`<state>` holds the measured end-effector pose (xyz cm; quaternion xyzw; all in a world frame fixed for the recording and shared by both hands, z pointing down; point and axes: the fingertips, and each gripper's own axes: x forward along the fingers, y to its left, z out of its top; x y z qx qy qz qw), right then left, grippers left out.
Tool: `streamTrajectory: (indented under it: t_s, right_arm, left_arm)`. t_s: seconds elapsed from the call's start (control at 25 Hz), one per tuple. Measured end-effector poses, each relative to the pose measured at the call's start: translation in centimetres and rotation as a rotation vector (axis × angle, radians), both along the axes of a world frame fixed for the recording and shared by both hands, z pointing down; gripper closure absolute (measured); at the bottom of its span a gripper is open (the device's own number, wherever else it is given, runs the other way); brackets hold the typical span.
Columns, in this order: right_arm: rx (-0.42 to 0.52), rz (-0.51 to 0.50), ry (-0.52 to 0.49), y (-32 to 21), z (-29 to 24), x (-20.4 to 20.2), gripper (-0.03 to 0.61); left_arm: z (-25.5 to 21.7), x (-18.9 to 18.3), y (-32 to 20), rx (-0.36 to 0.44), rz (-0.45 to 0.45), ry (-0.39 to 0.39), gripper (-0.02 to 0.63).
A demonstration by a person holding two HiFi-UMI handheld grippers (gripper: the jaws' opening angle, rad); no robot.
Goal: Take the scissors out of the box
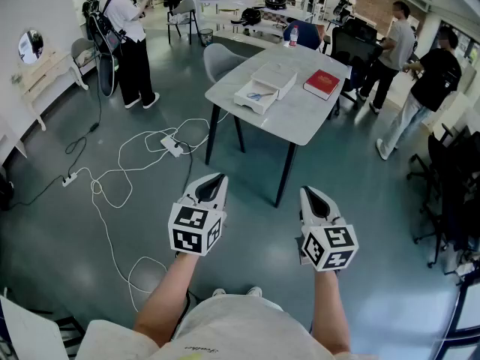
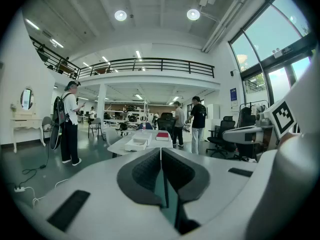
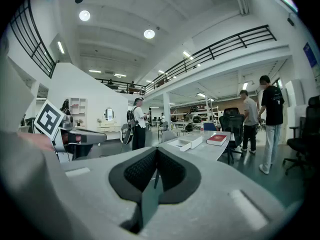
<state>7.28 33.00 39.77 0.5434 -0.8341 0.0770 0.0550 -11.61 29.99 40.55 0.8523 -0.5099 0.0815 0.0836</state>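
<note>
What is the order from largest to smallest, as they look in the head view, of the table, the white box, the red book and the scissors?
1. table
2. white box, open, its two parts side by side
3. red book
4. scissors, lying inside the box

All four sit together on the table, so nearness to the camera hardly skews this.

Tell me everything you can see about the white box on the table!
The white box is flat, rectangular and looks like cardboard. Its open tray faces the table's near edge, with a second white part right behind it. Blue-handled scissors lie inside the tray. It rests on the light grey table, left of a red book, not touching it.
</note>
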Motion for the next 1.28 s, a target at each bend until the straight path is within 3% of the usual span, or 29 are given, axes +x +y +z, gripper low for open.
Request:
streamTrajectory:
  t_s: [0.84,0.88,0.96,1.28]
  right_arm:
    - [-0.018,-0.077,-0.040,-1.5,0.5,6.7,0.574]
    - [-0.015,-0.078,-0.041,-1.7,0.5,6.8,0.574]
    - [-0.012,-0.080,-0.042,-2.2,0.4,7.1,0.574]
    - [-0.030,-0.083,-0.045,-5.6,1.5,7.5,0.574]
  left_arm:
    - [-0.7,7.9,-1.0,0.018,-0.006,0.013,0.592]
    - [-0.7,8.1,-1.3,0.017,-0.003,0.015,0.582]
    - [-0.6,8.6,-1.8,0.010,0.007,0.020,0.455]
    - [0.4,9.2,-5.4,0.000,0.015,0.016,0.426]
